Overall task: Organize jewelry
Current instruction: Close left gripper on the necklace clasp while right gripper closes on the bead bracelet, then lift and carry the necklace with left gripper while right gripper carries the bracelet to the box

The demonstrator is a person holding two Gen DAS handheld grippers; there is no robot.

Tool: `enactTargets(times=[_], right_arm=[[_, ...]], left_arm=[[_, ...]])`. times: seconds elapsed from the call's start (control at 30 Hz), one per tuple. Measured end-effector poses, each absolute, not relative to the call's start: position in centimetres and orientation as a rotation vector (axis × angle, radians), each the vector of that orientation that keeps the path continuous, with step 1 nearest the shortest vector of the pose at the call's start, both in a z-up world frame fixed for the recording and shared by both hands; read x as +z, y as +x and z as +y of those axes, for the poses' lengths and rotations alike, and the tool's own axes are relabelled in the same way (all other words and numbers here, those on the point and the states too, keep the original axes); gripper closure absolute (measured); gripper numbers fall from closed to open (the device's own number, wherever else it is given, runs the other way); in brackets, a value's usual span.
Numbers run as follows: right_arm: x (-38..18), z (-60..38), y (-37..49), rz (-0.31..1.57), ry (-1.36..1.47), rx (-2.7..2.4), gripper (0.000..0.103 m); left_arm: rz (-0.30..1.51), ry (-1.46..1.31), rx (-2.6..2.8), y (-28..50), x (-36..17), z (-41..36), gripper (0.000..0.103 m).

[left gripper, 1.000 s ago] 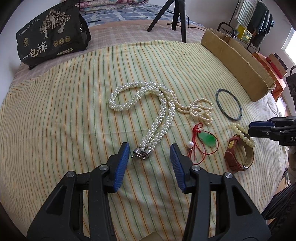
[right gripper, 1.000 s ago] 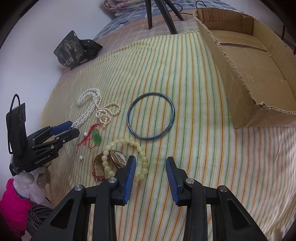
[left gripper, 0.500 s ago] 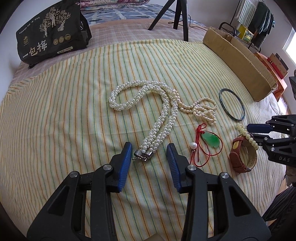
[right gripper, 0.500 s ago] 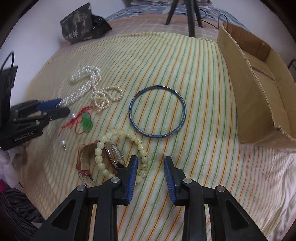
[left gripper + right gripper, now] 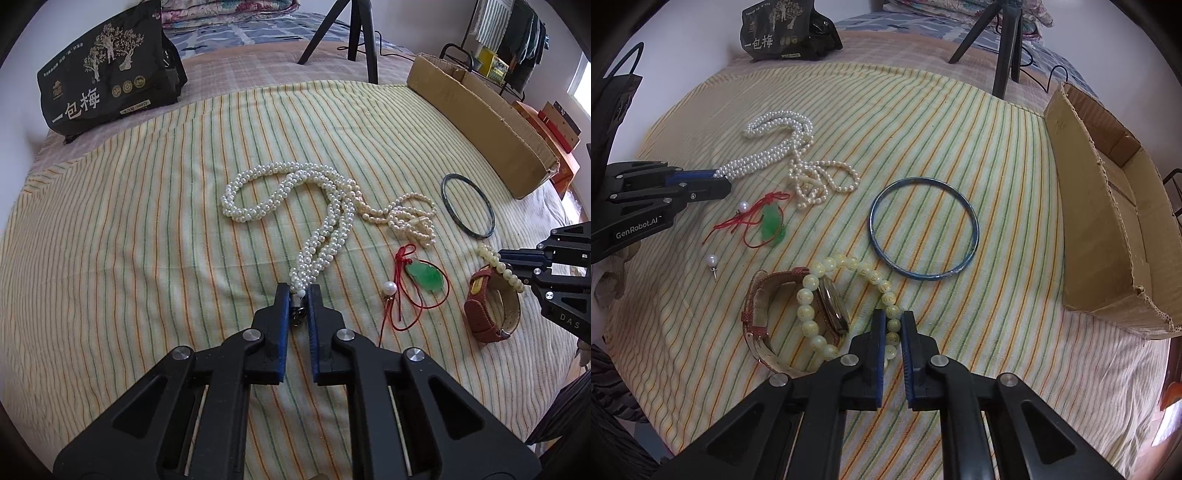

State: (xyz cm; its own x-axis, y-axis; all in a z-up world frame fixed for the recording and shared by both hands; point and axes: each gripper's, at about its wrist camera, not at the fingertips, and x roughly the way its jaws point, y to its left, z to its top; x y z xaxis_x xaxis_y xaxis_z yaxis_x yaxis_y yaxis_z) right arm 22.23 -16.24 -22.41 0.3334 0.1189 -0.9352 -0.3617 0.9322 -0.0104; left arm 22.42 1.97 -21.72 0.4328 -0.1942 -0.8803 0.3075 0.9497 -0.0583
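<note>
A twisted white pearl necklace (image 5: pixel 317 221) lies looped on the striped cloth. My left gripper (image 5: pixel 298 291) is shut on its clasp end, seen from the side as the left gripper (image 5: pixel 718 181) in the right wrist view. A pale bead bracelet (image 5: pixel 846 291) drapes over a brown-strapped watch (image 5: pixel 790 314). My right gripper (image 5: pixel 894 321) is shut on the bracelet's near beads; the right gripper (image 5: pixel 511 260) also shows at the left wrist view's right edge. A blue bangle (image 5: pixel 923 230), a green pendant on red cord (image 5: pixel 770 223), a thin pearl strand (image 5: pixel 823 181) and a loose pearl pin (image 5: pixel 712 261) lie nearby.
An open cardboard box (image 5: pixel 1115 206) stands at the right of the cloth. A black printed bag (image 5: pixel 107 70) sits at the far left, tripod legs (image 5: pixel 354 33) behind the cloth. The striped cloth (image 5: pixel 110 240) covers a bed whose edge drops off near my grippers.
Both grippers went from open to shut: the left on the pearl necklace's clasp end, the right on the bead bracelet. The right gripper shifted and rolled over the bracelet.
</note>
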Motion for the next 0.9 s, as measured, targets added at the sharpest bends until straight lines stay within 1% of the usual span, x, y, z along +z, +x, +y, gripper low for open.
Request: enactTargets(times=[0.17,0.67,0.9], right_arm=[[-21.7,-16.9,22.2,1.172,-0.173,0.329,0.098],[-16.1,-16.5,22.0,1.03,-0.06,0.382,0.098],[-13.9,-15.9,21.3,0.969,-0.033,0.409,0.098]], left_arm=[[1.053,0.052,-0.315,22.3,-20.3,2.5,0.097],[0.88,-0.092,-0.288,22.7,-13.5,4.5,0.097],[0.822,-0.102,-0.278,22.5,-11.5,5.0,0.097]])
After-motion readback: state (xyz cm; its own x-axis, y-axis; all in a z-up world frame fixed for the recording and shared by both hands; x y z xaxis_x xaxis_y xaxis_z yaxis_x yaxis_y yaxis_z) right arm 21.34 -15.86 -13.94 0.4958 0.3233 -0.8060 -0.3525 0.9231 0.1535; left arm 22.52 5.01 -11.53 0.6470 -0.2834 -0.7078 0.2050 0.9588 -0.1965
